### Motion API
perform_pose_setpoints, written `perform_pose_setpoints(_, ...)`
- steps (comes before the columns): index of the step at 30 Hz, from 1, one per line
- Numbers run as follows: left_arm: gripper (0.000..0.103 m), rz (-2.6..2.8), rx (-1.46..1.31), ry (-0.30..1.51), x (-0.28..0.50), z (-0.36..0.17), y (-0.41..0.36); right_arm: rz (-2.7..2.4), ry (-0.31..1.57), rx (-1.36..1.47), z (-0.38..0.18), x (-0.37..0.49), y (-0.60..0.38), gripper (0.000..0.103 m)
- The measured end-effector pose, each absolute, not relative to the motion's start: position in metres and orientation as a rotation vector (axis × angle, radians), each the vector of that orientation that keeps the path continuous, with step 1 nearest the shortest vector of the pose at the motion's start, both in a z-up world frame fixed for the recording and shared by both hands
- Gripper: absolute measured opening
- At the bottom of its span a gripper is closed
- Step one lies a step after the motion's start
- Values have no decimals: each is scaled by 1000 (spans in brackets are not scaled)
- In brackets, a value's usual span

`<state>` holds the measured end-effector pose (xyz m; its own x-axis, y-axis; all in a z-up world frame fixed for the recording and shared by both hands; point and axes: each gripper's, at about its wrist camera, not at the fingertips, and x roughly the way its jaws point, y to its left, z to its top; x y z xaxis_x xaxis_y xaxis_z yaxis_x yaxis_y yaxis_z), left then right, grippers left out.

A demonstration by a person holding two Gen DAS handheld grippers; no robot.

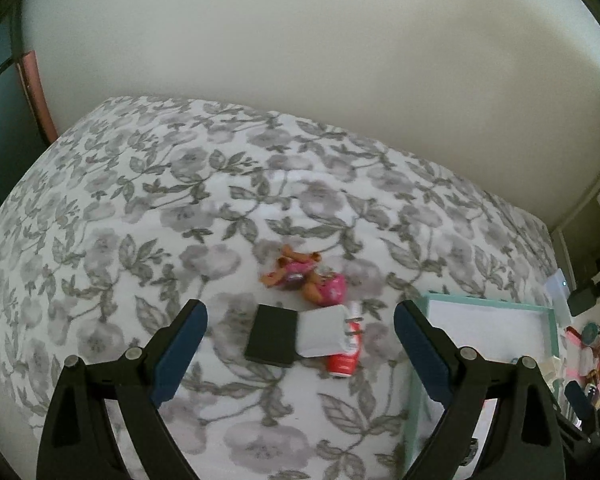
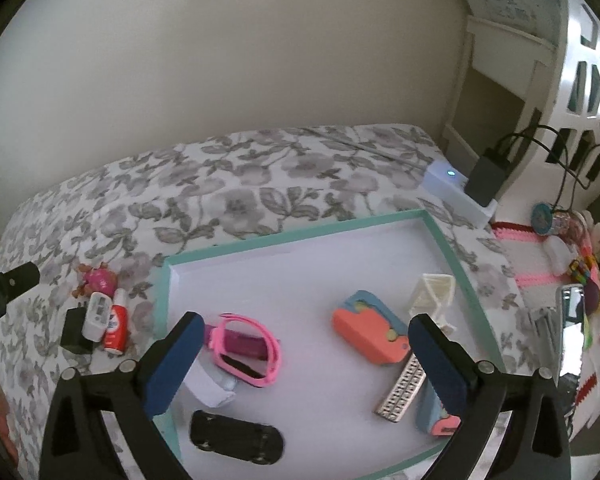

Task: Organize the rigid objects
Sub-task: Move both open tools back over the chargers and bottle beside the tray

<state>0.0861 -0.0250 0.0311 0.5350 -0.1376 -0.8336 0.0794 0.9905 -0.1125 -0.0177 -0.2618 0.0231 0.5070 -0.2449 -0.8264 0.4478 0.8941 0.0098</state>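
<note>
Both claws, left claw (image 1: 300, 344) and right claw (image 2: 304, 354), gape wide and empty; teal-rimmed tray (image 2: 296, 222) holds a pink watch (image 2: 246, 350).

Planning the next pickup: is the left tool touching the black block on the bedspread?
Apart. The left wrist view shows the left tool open, bedspread visible between its fingers and the black block.

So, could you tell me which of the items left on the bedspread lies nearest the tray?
The red bottle. It is the rightmost of the cluster, closest to the tray's green rim; the white box, black block and pink toy all lie farther left.
</note>
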Motion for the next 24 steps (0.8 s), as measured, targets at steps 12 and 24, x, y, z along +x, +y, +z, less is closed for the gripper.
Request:
perform_pose_setpoints(12,95,-61,-127,1101,112,5,28,-221,991,201,12,17,-196,103)
perform_pose_setpoints(24,95,-67,-162,1218,130,-38,34,-106,1035,154,-5,50,-150,103)
